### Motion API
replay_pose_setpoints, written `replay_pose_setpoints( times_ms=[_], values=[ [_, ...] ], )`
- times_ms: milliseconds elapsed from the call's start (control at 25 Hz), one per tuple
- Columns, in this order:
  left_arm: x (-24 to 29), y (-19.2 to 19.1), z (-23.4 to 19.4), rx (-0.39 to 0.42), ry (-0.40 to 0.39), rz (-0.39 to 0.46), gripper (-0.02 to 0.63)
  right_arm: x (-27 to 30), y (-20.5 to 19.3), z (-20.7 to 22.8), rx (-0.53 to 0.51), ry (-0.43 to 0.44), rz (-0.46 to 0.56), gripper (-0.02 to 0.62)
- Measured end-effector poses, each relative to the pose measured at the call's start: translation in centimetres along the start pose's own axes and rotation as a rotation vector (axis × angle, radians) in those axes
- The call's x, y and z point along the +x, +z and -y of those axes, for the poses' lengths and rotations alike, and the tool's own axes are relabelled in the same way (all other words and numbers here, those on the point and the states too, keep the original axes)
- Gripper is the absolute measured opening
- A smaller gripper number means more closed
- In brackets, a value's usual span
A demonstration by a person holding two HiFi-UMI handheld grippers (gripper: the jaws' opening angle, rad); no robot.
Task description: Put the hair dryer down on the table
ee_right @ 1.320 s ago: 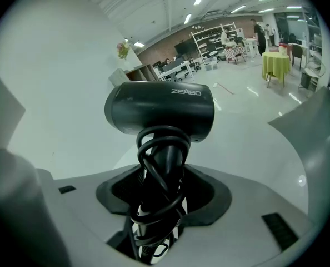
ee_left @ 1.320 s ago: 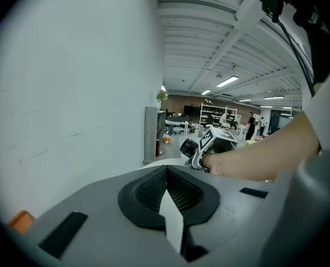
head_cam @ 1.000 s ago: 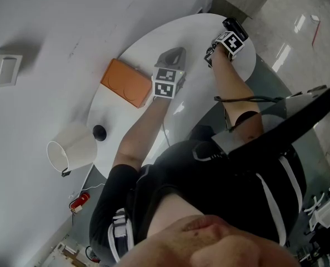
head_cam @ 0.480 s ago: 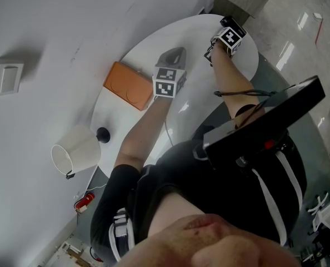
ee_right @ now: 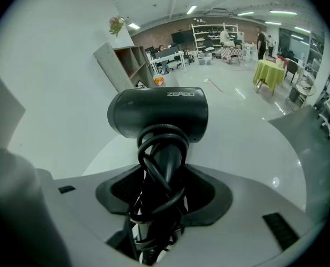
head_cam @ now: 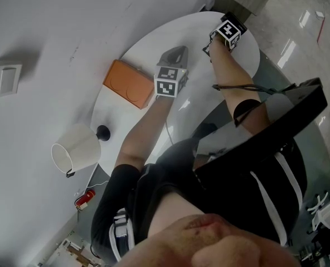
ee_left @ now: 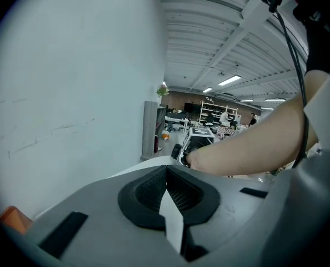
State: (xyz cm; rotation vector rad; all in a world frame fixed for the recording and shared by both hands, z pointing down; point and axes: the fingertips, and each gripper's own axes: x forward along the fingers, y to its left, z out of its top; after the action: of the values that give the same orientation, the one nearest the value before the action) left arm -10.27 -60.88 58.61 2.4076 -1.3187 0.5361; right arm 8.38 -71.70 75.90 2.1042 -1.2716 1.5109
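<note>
A: What's changed?
B: The right gripper [ee_right: 162, 189] has slid a little farther out over the table [head_cam: 194, 31], toward its far edge; the left gripper [ee_left: 166, 189] hasn't budged.
A: Jaws?
B: Right ones clenched on the dryer [ee_right: 158, 113] by its handle, cord wound round it; left ones pressed together on nothing, near the box [head_cam: 128, 83].
A: And the dryer itself?
B: Held over the table's far end, body forward of the jaws; whether it touches the top I can't tell.
A: So the task?
B: Not done, I'd say; the carry looks nearly over; what's left is lowering it until it rests, then letting go.
</note>
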Motion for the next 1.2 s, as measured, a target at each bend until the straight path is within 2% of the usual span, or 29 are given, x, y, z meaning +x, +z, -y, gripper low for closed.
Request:
replay_pose_setpoints(
  times_ms=[560,1200],
  values=[
    [-0.1,-0.5,-0.2,-0.01,0.003,-0.007,0.032,0.5,-0.2,-0.1,-0.024,-0.097,-0.053,0.236],
    [-1.3,-1.5,-0.6,-0.024,0.01,-0.014,0.032,0.7,0.0,0.1,-0.012,-0.156,-0.084,0.25]
  ],
)
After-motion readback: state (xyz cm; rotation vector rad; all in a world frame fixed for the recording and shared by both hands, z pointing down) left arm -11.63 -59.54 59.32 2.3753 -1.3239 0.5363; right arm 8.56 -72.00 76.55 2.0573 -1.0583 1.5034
